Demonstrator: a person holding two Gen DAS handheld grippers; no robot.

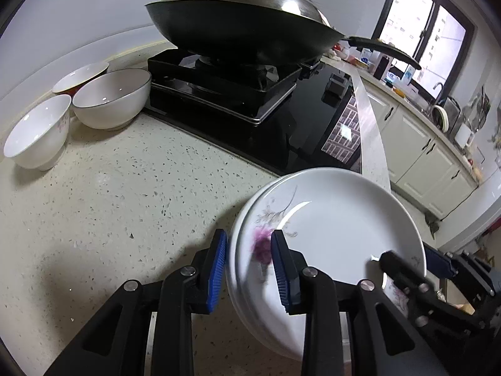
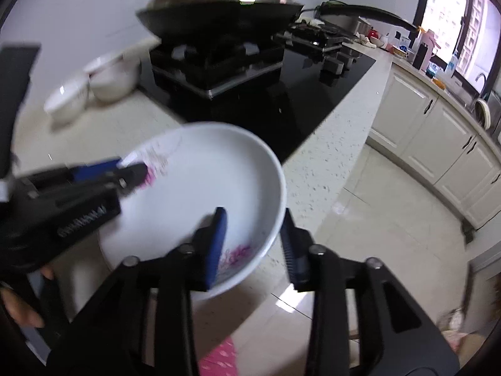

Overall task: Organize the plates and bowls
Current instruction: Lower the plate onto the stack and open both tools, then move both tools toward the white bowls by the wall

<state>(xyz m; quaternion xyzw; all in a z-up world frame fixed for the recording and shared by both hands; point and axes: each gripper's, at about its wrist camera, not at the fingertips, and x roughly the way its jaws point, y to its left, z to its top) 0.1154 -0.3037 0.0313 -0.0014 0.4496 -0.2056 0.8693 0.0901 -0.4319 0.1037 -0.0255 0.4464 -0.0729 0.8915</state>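
The left gripper straddles the near-left rim of the stack of plates: its blue pads stand either side of the rim, the outer one just clear of the edge, so the jaws look apart around it, not clamped. At about four o'clock in the left wrist view, the right gripper reaches over the opposite rim of the same stack.

In the right wrist view, the right gripper has the top plate rim between its fingers, with a visible gap on the outer side; its jaws stand apart with no grip on the plate. The left gripper shows at nine o'clock, blurred, over the plate's far-left edge by the purple flower print.

The stack rests on the speckled countertop, close to its edge, at five o'clock in the left view. Farther off, at ten o'clock, three white bowls sit together against the wall, the small footed bowl nearest. At twelve o'clock a dark wok sits on the black gas stove. Beyond, at two o'clock, white cabinets run under a window.
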